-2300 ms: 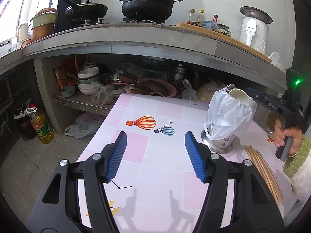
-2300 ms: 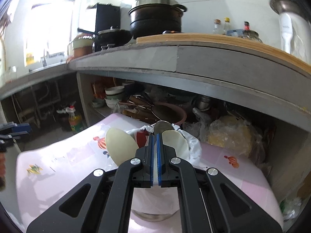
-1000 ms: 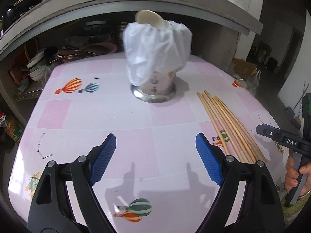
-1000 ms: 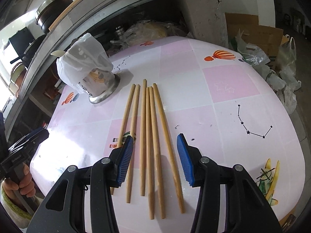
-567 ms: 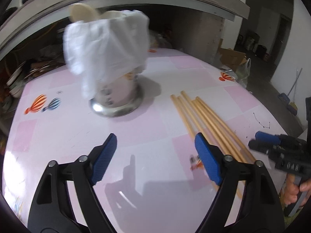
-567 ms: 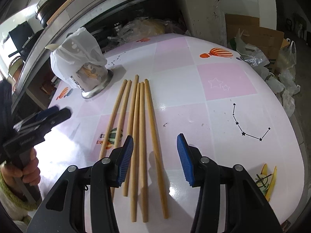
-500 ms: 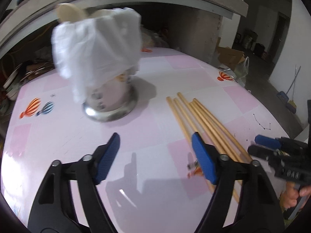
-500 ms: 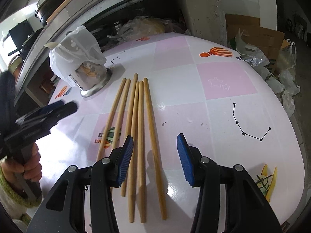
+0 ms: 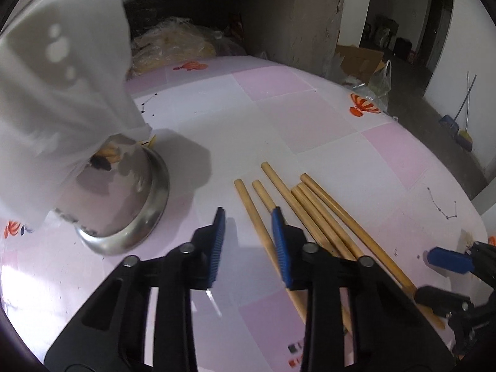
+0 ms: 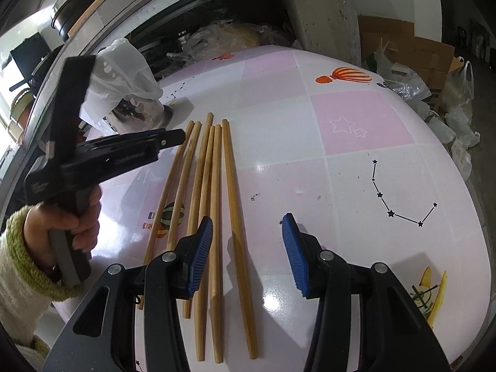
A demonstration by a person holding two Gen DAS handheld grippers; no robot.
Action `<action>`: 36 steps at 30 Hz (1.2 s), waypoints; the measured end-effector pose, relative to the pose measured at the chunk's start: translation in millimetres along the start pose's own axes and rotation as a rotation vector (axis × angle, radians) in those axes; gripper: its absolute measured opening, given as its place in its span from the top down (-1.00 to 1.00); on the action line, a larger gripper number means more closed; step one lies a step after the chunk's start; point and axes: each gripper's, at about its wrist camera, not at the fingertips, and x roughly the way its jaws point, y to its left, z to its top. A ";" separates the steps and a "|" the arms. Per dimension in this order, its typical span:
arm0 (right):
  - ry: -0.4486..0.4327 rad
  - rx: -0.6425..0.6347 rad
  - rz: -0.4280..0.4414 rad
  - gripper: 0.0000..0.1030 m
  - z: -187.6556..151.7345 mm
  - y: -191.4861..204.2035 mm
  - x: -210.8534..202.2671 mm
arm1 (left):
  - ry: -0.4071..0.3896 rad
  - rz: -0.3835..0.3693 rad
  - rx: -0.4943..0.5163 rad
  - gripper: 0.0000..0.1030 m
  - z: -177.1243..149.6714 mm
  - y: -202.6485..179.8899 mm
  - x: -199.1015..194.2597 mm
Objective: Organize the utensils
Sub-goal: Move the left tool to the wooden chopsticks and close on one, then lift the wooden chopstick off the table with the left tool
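Note:
Several long wooden chopsticks (image 9: 313, 214) lie side by side on the pink checked table; they also show in the right wrist view (image 10: 214, 192). My left gripper (image 9: 248, 241) is open with a narrowed gap, its fingers straddling the leftmost chopstick near its far end. A steel utensil holder (image 9: 124, 204) covered by a white plastic bag (image 9: 59, 99) stands just left of it. My right gripper (image 10: 248, 254) is open and empty, low over the near ends of the chopsticks, with the rightmost chopstick between its fingers. The left gripper also shows in the right wrist view (image 10: 173, 136).
The table (image 10: 356, 130) has balloon and constellation prints and a rounded edge at right. Under the concrete counter (image 10: 186, 15) lie bagged goods (image 9: 176, 46). Cardboard boxes and plastic bags (image 10: 434, 71) sit on the floor to the right.
My left gripper moved forward and down to the chopsticks' far ends and narrowed its jaws. The right gripper stayed over the near ends, still open.

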 end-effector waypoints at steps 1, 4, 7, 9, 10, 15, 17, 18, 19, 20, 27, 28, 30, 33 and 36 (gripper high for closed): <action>0.000 0.000 0.000 0.11 0.0 0.0 0.0 | 0.008 0.007 0.003 0.57 2.3 -0.5 3.7; 0.000 0.000 0.001 0.11 0.0 0.0 -0.1 | 0.030 0.026 0.013 0.63 5.2 -1.2 12.5; -0.001 0.002 -0.001 0.11 0.2 -0.7 0.4 | 0.030 0.035 0.022 0.64 6.7 -3.0 14.7; -0.002 0.004 -0.002 0.11 0.8 -1.1 0.0 | 0.034 0.039 0.017 0.69 7.2 -2.9 14.6; -0.002 0.006 -0.001 0.11 0.9 -1.4 0.0 | 0.037 0.043 0.014 0.78 7.4 -3.0 14.5; -0.004 0.006 0.000 0.11 0.2 -1.3 -1.9 | 0.053 0.062 0.008 0.90 -1.9 -0.9 7.5; -0.005 0.007 0.001 0.11 0.2 -1.1 -2.5 | 0.065 0.073 0.000 0.90 -9.1 2.2 1.7; -0.007 0.007 0.001 0.11 0.3 -1.1 -3.1 | 0.070 0.075 -0.008 0.90 -11.9 4.3 -1.3; -0.008 0.006 0.000 0.11 0.1 -1.1 -3.7 | 0.080 0.078 -0.022 0.90 -16.7 6.8 -5.6; -0.009 0.005 0.001 0.11 0.2 -0.5 -4.3 | 0.087 0.080 -0.029 0.90 -20.5 8.8 -8.6; -0.010 -0.007 0.008 0.11 -0.5 5.5 -6.2 | 0.128 0.071 -0.024 0.90 -40.1 13.1 -25.1; -0.009 -0.009 0.008 0.11 -0.6 6.5 -6.4 | 0.130 0.065 -0.015 0.88 -40.4 13.2 -26.0; -0.010 -0.012 0.008 0.11 -0.7 7.6 -7.1 | 0.141 0.056 0.000 0.80 -40.8 12.9 -25.9; -0.013 -0.012 0.006 0.11 -0.6 8.3 -9.1 | 0.153 0.054 0.026 0.58 -39.7 11.4 -25.5; -0.017 -0.011 0.004 0.11 0.1 8.8 -10.4 | 0.164 0.055 0.037 0.52 -36.4 11.6 -23.5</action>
